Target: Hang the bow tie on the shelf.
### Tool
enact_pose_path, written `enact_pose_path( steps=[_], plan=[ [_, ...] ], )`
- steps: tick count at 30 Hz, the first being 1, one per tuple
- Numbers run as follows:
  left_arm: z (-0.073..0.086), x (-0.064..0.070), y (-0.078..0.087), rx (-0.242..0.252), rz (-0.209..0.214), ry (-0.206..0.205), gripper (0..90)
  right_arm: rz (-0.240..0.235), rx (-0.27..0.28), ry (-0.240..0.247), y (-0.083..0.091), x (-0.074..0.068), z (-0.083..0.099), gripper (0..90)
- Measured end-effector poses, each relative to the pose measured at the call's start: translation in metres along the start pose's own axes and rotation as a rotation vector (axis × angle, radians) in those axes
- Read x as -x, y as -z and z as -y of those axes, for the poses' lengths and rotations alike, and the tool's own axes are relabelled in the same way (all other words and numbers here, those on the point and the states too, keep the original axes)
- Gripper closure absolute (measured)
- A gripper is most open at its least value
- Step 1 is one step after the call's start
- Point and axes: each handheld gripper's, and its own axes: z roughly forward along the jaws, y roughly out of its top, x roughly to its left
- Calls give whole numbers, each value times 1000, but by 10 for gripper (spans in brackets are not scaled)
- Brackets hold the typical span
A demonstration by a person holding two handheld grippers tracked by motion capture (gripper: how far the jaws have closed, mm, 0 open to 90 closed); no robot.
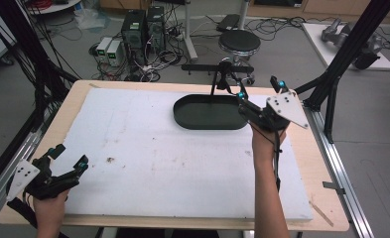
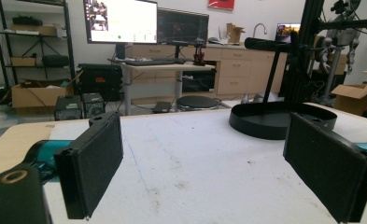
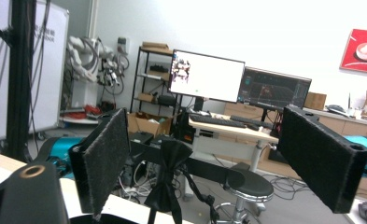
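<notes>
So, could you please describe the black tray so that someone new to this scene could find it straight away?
Start from the white foam board covering the wooden table. Near its far edge, toward the right, lies the black tray, beside the right tool. It is a shallow, empty oval dish with a low rim, the one dark item resting on the white surface.

Black oval tray [image 1: 210,113] on white foam board [image 1: 148,158], round stool [image 1: 238,42], two monitors [image 2: 120,21] on desk [image 2: 167,66]

High view looks down; both gripper views face the far monitors [image 2: 120,21], sharing the stool [image 3: 249,185]
</notes>
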Motion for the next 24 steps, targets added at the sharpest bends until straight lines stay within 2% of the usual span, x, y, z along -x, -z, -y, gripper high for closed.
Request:
enact_pose_path(
  steps=[6,9,12,16,21,24],
  plan=[
    [-1,-2,1,2,8,4,125,-5,31,-29,39,10,2,118],
    [-1,-2,1,0,4,8,125,-2,23,-26,56,18,8,117],
    [0,-2,2,-3,1,2,125,-4,11,-73,71,25,18,115],
    [-1,-2,2,-6,-4,-7,125,-10,9,-92,90,29,35,115],
    [-1,-2,2,-4,-7,-5,125,-26,-24,-109,112,32,55,115],
    [-1,-3,3,-6,-9,-3,125,-41,-33,-152,122,35,63,115]
  ],
)
